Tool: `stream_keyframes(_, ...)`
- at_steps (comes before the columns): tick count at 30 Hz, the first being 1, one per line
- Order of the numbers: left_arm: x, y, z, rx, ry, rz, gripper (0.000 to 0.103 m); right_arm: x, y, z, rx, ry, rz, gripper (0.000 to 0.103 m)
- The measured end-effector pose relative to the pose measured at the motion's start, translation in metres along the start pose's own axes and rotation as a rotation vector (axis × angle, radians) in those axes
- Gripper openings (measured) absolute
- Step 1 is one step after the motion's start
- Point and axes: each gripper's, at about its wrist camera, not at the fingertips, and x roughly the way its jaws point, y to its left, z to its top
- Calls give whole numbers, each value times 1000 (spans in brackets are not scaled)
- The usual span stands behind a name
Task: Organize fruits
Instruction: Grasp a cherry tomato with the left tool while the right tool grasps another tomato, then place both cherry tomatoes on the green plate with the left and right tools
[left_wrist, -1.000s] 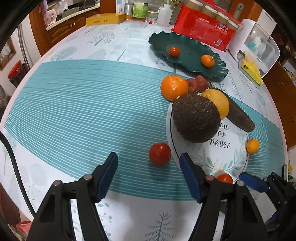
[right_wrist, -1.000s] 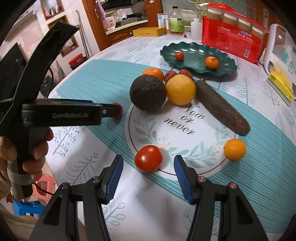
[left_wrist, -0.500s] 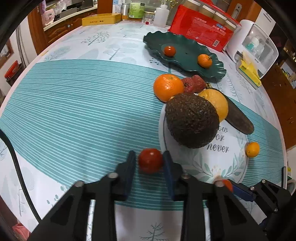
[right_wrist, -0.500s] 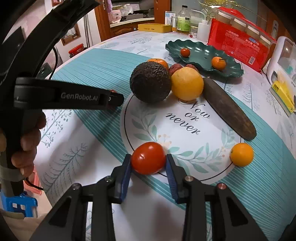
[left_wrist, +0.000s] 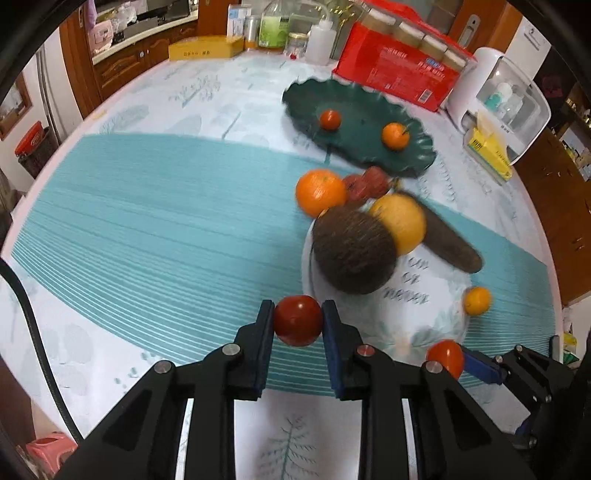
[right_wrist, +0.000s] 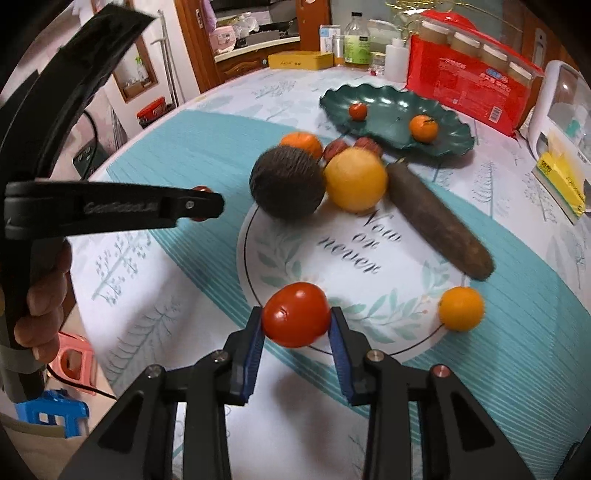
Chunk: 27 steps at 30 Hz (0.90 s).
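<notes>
**Two tomatoes gripped over a cluttered desk**

A round desk (left_wrist: 155, 221) under a white-and-teal striped cloth is sitting in a kitchen with brown wooden cabinets (left_wrist: 122, 66); a red carton (left_wrist: 399, 77) is standing at its far edge; a dark green scalloped dish (right_wrist: 397, 114) is holding a small red tomato (right_wrist: 358, 111) and a small orange (right_wrist: 423, 128); the left tool (left_wrist: 297, 320) is clamping a dark red tomato (left_wrist: 297, 319); the right tool (right_wrist: 296, 320) is clamping a bright red tomato (right_wrist: 296, 314) at the edge of the cloth's printed white circle (right_wrist: 351, 258), where a dark rough avocado (right_wrist: 286, 188) is resting.
</notes>
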Motion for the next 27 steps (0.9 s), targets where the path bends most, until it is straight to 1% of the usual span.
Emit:
stream_keyframes(3,-28,-10,14,16,-35,-9,24,-21,-9,13,22,-28,5,35)
stream_keyframes(7,-65,-28,40,40,-75,-28,24,-53,-26,39,53,-72,0,35)
stream_keyframes(12,-102,-51,73,105,-108,-26,24,-95,-49,84,72,-141,-21,35)
stream_keyframes(17,-132,-70,116,161,-150,8,24,-133,-75,137,83,-208,-52,35)
stream_keyframes(22,-143,-81,157,184,-170,25,24,-145,-103,185,119,-236,-59,35)
stream_keyframes(24,-139,-84,172,201,-167,47,24,-139,-116,205,139,-225,-58,35)
stream_keyframes(27,-124,-86,198,230,-153,75,24,-125,-130,225,167,-208,-60,35)
